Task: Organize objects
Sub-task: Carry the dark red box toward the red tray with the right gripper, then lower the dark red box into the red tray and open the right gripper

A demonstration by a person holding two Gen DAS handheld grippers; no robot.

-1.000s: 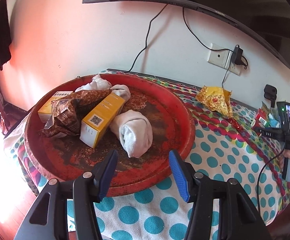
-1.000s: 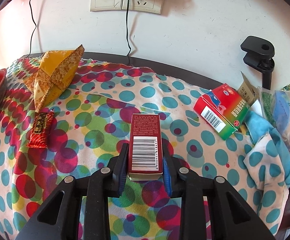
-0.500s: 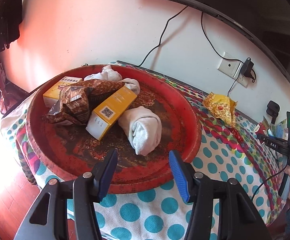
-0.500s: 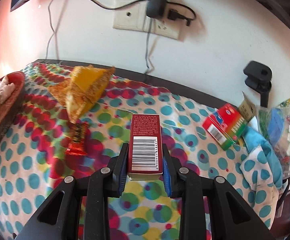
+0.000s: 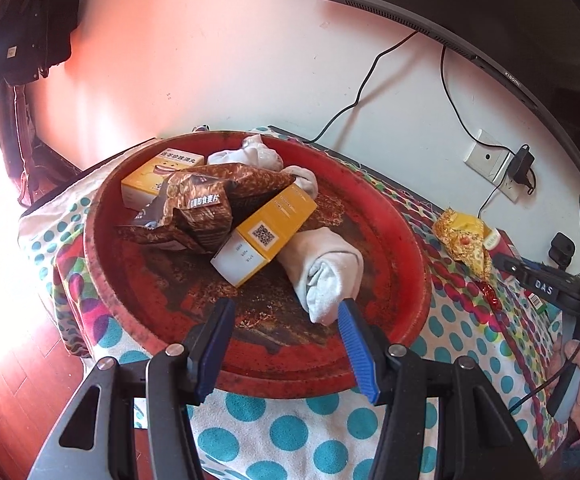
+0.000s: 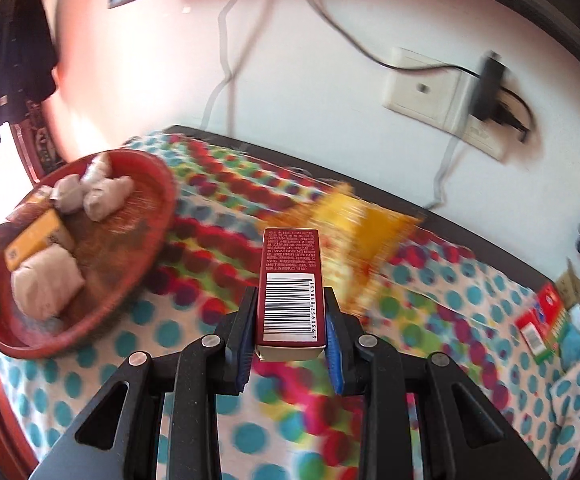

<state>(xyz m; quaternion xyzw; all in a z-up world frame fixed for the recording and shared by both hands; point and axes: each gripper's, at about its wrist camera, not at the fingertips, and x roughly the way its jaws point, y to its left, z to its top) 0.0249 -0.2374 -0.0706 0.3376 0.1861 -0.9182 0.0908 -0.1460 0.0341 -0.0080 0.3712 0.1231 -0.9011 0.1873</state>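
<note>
My right gripper (image 6: 290, 320) is shut on a dark red box (image 6: 291, 280) with a barcode, held above the dotted cloth. The round red tray (image 5: 410, 248) sits at the table's left end and shows at the left of the right wrist view as the tray (image 6: 161, 204). In it lie a yellow box (image 5: 265, 232), a second yellow box (image 5: 157, 172), a brown foil packet (image 5: 201, 204) and rolled white socks (image 5: 326, 276). My left gripper (image 5: 285, 344) hangs open over the tray's near rim with nothing between its blue pads.
A yellow snack bag (image 6: 354, 232) lies on the cloth right of the tray, with a small red wrapper (image 5: 490, 292) near it. A red-and-green box (image 6: 542, 320) and blue cloth sit at the far right. Cables and a wall socket (image 6: 426, 88) are behind.
My right gripper has lifted the red box and swung left, bringing the tray into its view. The left gripper's view has rolled and shifted slightly over the tray.
</note>
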